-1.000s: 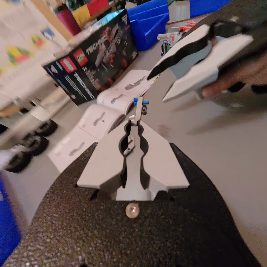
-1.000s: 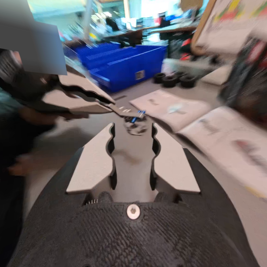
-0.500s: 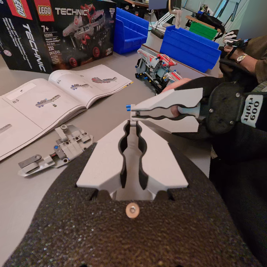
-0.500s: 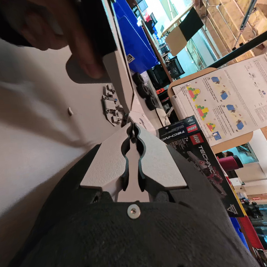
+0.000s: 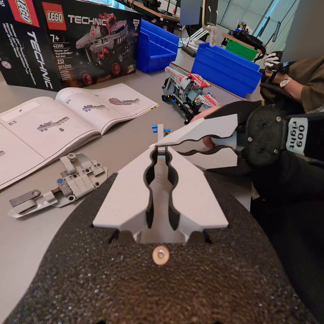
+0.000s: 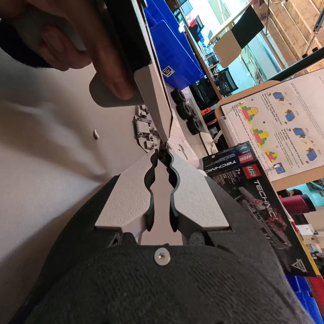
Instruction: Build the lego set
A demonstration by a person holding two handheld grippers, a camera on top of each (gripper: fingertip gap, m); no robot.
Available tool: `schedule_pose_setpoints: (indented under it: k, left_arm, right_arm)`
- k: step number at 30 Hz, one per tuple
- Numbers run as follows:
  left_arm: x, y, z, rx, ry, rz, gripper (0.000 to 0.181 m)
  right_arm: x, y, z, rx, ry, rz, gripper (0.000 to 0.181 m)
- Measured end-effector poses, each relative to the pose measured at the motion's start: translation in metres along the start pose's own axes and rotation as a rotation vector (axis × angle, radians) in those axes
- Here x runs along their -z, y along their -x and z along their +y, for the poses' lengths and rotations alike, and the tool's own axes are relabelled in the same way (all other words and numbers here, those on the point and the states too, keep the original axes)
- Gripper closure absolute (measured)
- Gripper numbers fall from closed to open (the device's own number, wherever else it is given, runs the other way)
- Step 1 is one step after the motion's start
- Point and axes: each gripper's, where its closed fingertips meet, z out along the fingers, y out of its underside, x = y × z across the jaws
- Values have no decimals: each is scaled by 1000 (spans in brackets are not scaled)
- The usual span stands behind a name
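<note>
Left wrist view, scanning left to right: the grey sub-assembly [image 5: 59, 184] lies on the surface [image 5: 122, 133] beside the open instruction booklet [image 5: 70, 119], the set's box [image 5: 70, 40] stands behind them, and the partly built truck [image 5: 187, 93] sits farther right, before a blue bin [image 5: 224, 70]. Your left claw [image 5: 160, 150] is pinched narrow on the lower end of a thin grey beam [image 5: 160, 133] carrying blue pins [image 5: 155, 128], held upright above the surface. Half a second ago your right claw [image 5: 156, 144] gripped near the pins; now its tips sit lower, touching the beam just above your left fingers. I judge you are seating a small dark piece [image 6: 162, 154], which the right wrist view shows clamped in narrow jaws. Your right hand [image 5: 205, 138] reaches in level from the right, claw lying crosswise to the left one.
</note>
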Motion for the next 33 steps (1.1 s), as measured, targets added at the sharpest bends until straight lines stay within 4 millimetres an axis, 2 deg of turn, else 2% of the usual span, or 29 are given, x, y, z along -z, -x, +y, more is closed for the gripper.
schedule_pose_setpoints:
  k: [2, 5, 10, 13, 16, 19, 28, 33]
  left_arm:
    - [-1, -5, -4, -30, -38, 40, 175]
    - [7, -12, -14, -202, -85, 112, 166]
    - [22, -29, -10, -513, -58, 225, 162]
    - [22, -45, -9, -686, -84, 222, 164]
    - [22, -57, -14, -801, -111, 186, 168]
    - [20, -62, -13, -808, -97, 193, 169]
    - [18, -55, -7, -899, -47, 134, 173]
    - [20, -56, 3, -757, 0, 250, 175]
  right_arm:
    - [1, -1, 1, -34, -7, -16, 175]
    - [11, -9, -5, -152, -112, -66, 175]
    - [50, -15, -35, -493, -484, -373, 176]
    - [63, -14, -44, -585, -598, -479, 176]
    - [67, -13, -50, -643, -663, -527, 175]
    - [69, -12, -52, -678, -682, -560, 175]
    - [60, -3, -47, -709, -592, -603, 175]
    - [59, 7, -43, -601, -549, -601, 175]
